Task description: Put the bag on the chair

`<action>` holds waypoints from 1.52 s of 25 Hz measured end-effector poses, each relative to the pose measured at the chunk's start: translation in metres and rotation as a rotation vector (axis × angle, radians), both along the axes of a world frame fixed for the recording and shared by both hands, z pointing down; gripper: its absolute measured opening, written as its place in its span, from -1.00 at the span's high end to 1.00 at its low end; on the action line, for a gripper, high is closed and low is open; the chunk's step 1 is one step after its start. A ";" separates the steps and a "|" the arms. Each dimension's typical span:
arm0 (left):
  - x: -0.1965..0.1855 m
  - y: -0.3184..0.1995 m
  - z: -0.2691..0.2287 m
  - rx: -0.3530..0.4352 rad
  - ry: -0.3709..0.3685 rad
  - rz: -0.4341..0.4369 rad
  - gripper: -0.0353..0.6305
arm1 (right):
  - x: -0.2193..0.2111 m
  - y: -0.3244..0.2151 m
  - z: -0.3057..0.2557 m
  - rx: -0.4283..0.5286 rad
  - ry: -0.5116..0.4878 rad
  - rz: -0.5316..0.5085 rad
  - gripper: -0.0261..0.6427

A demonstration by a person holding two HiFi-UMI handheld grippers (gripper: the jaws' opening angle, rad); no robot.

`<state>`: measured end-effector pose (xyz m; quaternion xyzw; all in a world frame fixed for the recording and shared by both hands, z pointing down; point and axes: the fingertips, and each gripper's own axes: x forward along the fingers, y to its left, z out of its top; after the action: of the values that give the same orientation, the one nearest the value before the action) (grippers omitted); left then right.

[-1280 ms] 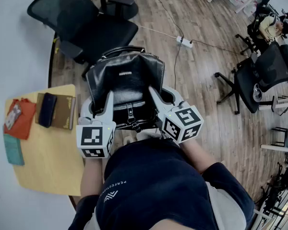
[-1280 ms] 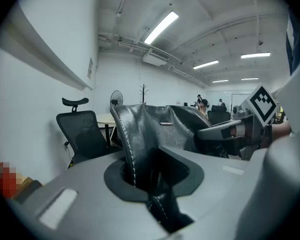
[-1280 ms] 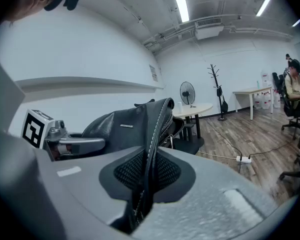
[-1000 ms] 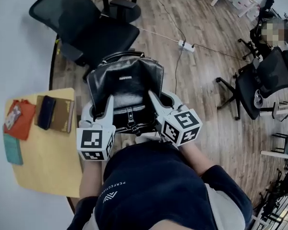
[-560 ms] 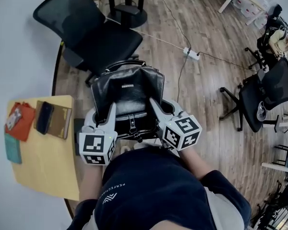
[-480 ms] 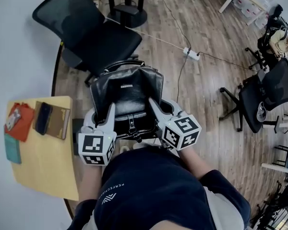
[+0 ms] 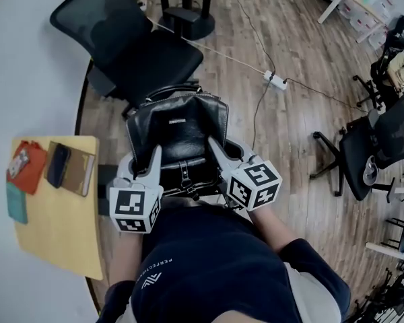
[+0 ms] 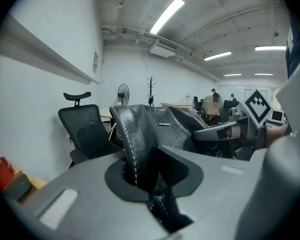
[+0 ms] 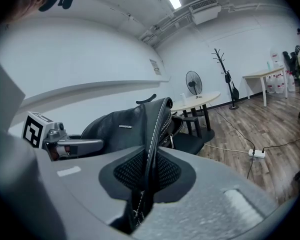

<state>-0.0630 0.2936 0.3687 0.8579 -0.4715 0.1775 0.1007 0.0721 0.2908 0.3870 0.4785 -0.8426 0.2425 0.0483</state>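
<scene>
Wood floor [image 7: 293, 157] lay beneath the bag [image 7: 178, 123], held aloft by left tool [image 7: 153, 155] and right tool [image 7: 213, 145], each clamped on one side edge. The chair [image 7: 151, 62] stood just ahead of it

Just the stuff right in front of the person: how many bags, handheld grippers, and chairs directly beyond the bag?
Bag: 1
Grippers: 2, the left gripper and the right gripper, each clamped on the bag
Chair: 1
Total: 4

The left claw [image 8: 151, 183] clamps the black bag [image 8: 162, 131] by its seam.
</scene>
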 end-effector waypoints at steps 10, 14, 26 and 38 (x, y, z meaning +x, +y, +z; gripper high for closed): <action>-0.003 -0.061 0.007 -0.006 0.010 0.004 0.68 | -0.002 -0.058 0.006 -0.018 0.011 0.011 0.80; -0.005 -0.101 0.009 -0.014 0.027 0.015 0.68 | -0.005 -0.097 0.007 -0.020 0.024 0.026 0.80; -0.029 -0.194 0.010 -0.033 0.053 0.003 0.68 | -0.028 -0.192 0.007 -0.044 0.041 0.021 0.80; -0.066 -0.251 0.021 -0.059 0.074 -0.012 0.69 | -0.065 -0.252 0.018 -0.069 0.059 0.006 0.80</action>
<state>-0.1293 0.0424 0.3898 0.8578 -0.4671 0.1588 0.1442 0.0071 0.0391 0.4047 0.4860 -0.8305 0.2571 0.0891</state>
